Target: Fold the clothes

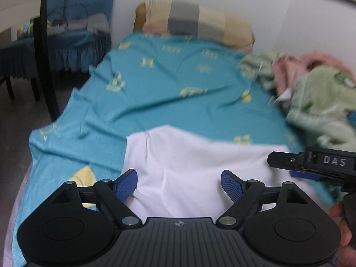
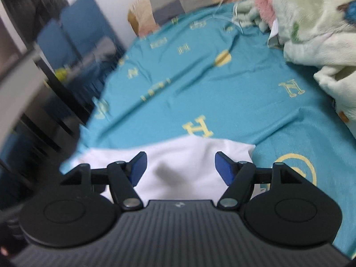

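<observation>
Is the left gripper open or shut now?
Open. The left gripper has its blue pads wide apart, with the white garment showing between them.

white garment (image 1: 200, 173) near edge hidden, chair (image 2: 73, 51) blurred
</observation>
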The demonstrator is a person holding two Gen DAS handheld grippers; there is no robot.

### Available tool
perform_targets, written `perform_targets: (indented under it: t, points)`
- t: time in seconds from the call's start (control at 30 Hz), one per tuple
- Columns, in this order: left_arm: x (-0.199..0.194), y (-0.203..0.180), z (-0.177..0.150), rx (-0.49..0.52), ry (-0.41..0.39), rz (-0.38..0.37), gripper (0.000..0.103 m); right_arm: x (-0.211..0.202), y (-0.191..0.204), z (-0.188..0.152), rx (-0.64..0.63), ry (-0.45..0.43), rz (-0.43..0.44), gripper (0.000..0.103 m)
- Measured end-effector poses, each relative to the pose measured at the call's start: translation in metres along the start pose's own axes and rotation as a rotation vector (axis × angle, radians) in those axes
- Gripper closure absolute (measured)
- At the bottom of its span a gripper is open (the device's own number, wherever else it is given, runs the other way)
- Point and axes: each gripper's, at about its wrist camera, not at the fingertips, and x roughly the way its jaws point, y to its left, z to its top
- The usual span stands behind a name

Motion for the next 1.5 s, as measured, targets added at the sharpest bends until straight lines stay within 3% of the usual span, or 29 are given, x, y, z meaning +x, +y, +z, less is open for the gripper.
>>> perform_targets:
  t: [0.23, 0.43, 0.67, 0.83, 0.93, 1.1, 1.3, 1.5]
  points:
    - [0.004, -0.002, -0.007, 0.037, 0.01, 0.026, 0.019, 0.022, 0.005, -0.01, -0.109, 0.013, -0.055, 0.034]
    - [-0.035, -0.007, -0.012, 0.026, -0.022, 0.019, 0.02, -0.009, 0.009, -0.015, -0.104, -0.025, -0.077, 0.033]
    - [-0.079, -0.024, -0.03, 0.091, -0.049, 0.026, 0.02, -0.056, 0.022, -0.03, -0.17, -0.05, -0.088, 0.033]
    - [-0.072, -0.026, -0.036, 0.111, -0.011, 0.069, 0.02, -0.065, 0.032, -0.043, -0.249, -0.058, -0.094, 0.033]
    - [-0.058, -0.022, -0.04, 0.106, 0.04, 0.071, 0.019, -0.051, 0.027, -0.045, -0.229, -0.006, -0.104, 0.034]
    - [-0.042, -0.001, -0.037, -0.036, 0.143, 0.004, 0.019, -0.035, 0.018, -0.048, -0.169, 0.053, -0.091, 0.034]
    - [-0.063, 0.012, -0.035, -0.188, 0.157, -0.027, 0.018, -0.027, 0.012, -0.05, -0.121, 0.092, -0.08, 0.034]
    - [-0.097, 0.054, -0.059, -0.665, 0.13, -0.237, 0.013, -0.03, 0.004, -0.045, -0.05, 0.103, -0.069, 0.034]
